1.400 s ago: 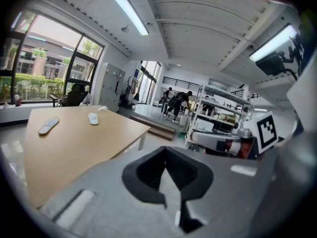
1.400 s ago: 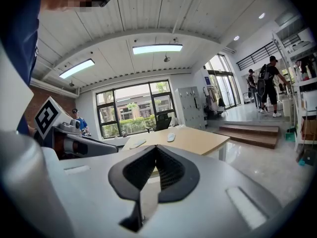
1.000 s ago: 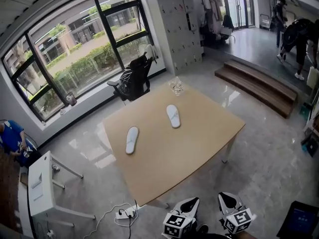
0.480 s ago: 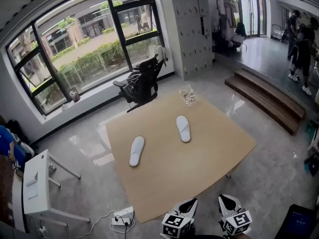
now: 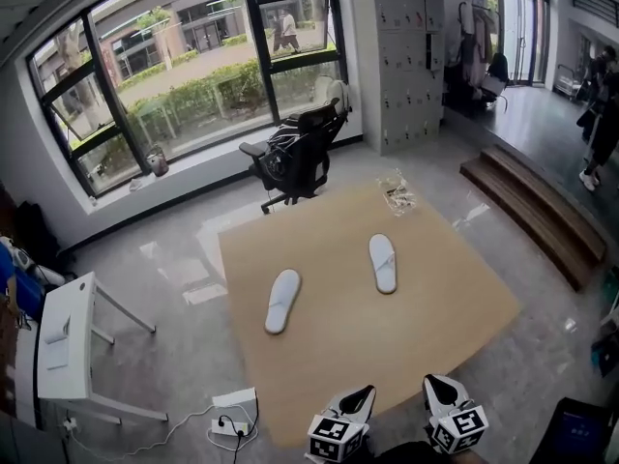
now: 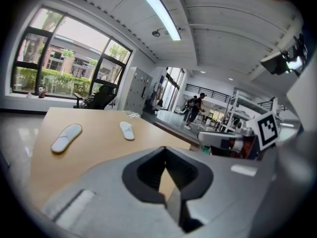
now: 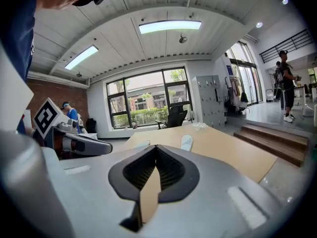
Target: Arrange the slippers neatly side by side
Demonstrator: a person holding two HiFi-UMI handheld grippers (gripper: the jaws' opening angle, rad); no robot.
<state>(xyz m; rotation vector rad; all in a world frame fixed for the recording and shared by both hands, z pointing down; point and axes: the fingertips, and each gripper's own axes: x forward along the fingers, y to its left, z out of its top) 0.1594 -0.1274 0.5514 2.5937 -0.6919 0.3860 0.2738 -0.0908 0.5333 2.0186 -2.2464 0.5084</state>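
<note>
Left slipper (image 5: pixel 283 301), right slipper (image 5: pixel 383 263): probably light, soft, floppy; pinch at heel rim; left gripper (image 5: pixel 362 395), right gripper (image 5: pixel 434 386) are closed, empty.

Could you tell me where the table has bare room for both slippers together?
The near half of the table, nearer than both slippers, is bare; so is the strip between the left slipper and right slipper. Only the far edge is cluttered, by crumpled plastic.
</note>
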